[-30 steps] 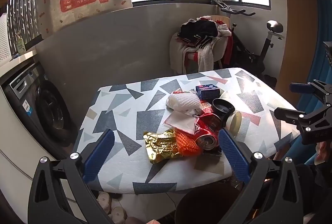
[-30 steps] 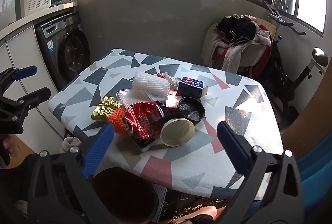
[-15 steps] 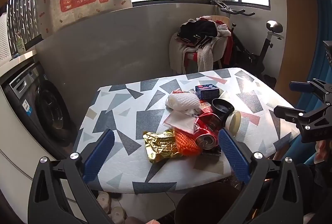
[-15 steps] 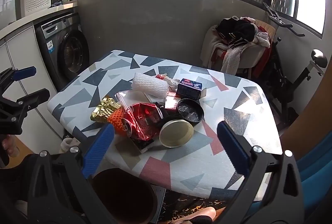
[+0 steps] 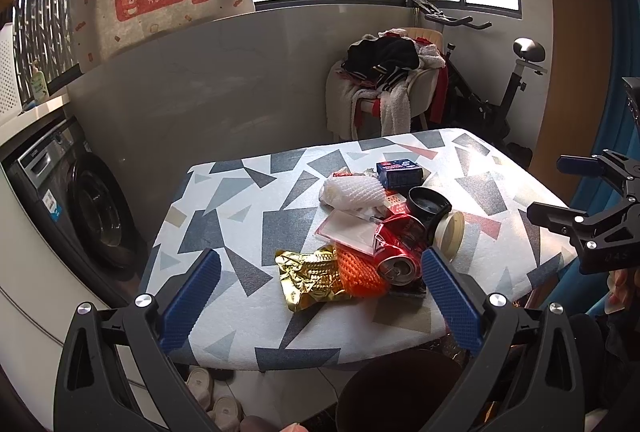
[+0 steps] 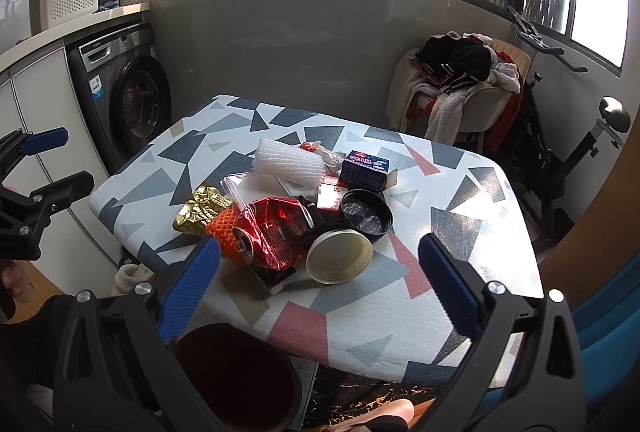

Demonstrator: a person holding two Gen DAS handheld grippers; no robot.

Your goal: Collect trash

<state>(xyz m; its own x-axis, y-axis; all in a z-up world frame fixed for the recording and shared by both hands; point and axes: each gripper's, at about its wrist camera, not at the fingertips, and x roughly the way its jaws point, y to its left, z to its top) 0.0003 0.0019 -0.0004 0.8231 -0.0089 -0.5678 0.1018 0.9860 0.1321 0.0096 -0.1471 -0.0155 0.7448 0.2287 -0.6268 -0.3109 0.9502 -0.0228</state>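
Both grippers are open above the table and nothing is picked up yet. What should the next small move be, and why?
Probably lower the left gripper onto the gold foil wrapper. Its jaws stand wide open and empty, the wrapper lies loose at the near edge of the pile, apart from the crushed red can, and the dark bin sits just below the table edge. The right gripper is open too.

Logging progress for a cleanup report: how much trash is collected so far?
Nothing looks collected yet. Both the left gripper and right gripper are open and empty. The crushed can, gold wrapper and the rest remain on the table; the bin waits below.
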